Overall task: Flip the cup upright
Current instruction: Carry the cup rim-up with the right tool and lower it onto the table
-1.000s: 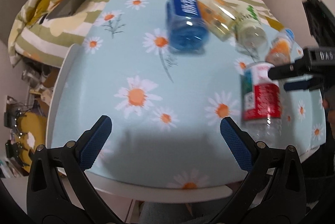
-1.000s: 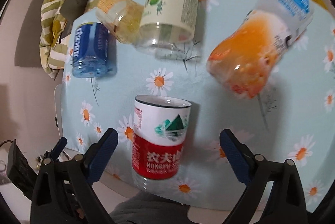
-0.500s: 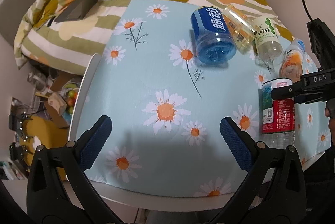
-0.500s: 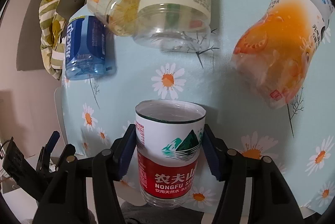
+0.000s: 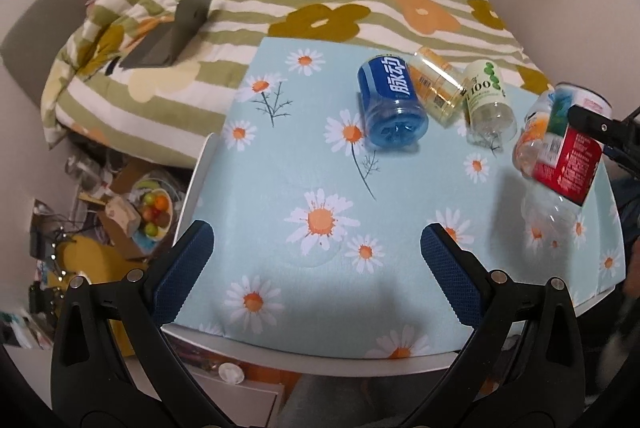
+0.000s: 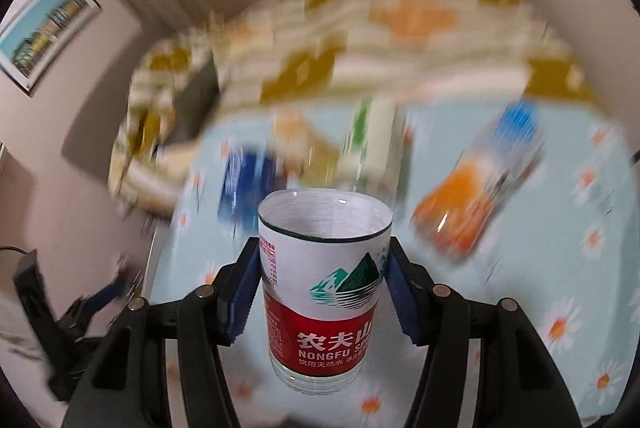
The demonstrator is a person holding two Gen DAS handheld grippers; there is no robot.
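Right gripper (image 6: 322, 288) pinches the empty, open-topped cup (image 6: 323, 292); left gripper (image 5: 316, 260) spread wide.

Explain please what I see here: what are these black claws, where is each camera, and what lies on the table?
There is no robot. A person holds a two-finger gripper in each hand, and a wide-angle camera on each looks forward along its fingers.

The sharp picture comes from the left gripper. It is open, holds nothing and hangs over the near edge of the table, which has a daisy cloth. On the table lie a blue cup, a yellow cup and a green-label cup, all on their sides. A bed with a laptop is behind.

The blurred picture comes from the right gripper. It is shut on the red cup, a cut bottle with a red and white label. In the left view this cup is tilted above the table.
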